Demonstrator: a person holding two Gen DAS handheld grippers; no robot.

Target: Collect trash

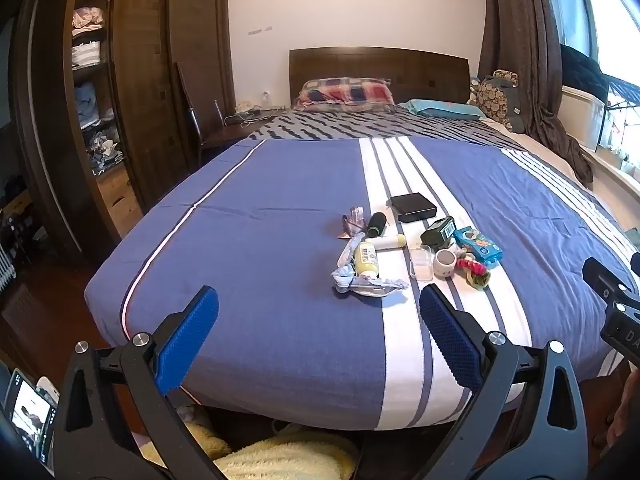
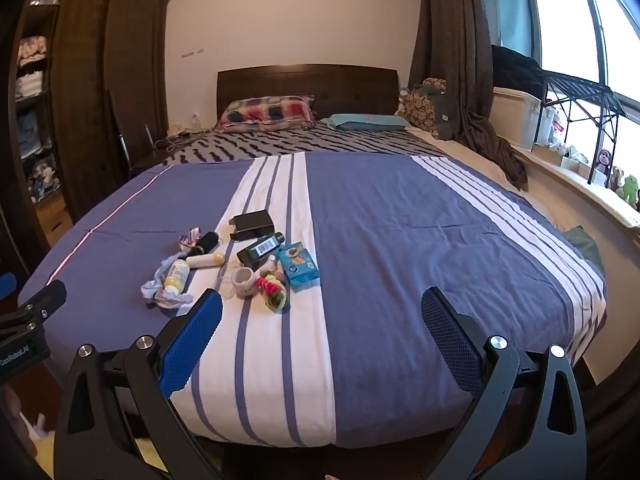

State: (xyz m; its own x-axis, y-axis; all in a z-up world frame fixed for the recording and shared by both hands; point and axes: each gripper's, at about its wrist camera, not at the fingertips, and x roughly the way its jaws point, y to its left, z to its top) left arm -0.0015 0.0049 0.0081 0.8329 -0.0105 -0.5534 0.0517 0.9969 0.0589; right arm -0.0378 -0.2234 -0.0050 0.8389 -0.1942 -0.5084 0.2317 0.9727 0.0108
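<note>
A cluster of small items lies on the white stripe of the blue bedspread [image 1: 260, 240]. It includes a crumpled pale blue wrapper [image 1: 362, 282], a yellow bottle [image 1: 366, 258], a pink foil wrapper [image 1: 352, 226], a black box [image 1: 412, 207], a dark green bottle [image 1: 438, 232], a blue packet [image 1: 478, 244], a small white cup [image 1: 445, 262] and a red-green wrapper [image 1: 476, 272]. My left gripper [image 1: 318, 304] is open and empty, held short of the crumpled wrapper. My right gripper [image 2: 322, 308] is open and empty; the same cluster [image 2: 240, 260] lies ahead to its left.
A dark wardrobe [image 1: 132, 80] with open shelves stands left of the bed. Pillows [image 1: 344, 94] and a headboard are at the far end. A window sill [image 2: 580, 176] with clutter and a curtain run along the right. Yellow fluffy fabric [image 1: 280, 460] lies below the bed's near edge.
</note>
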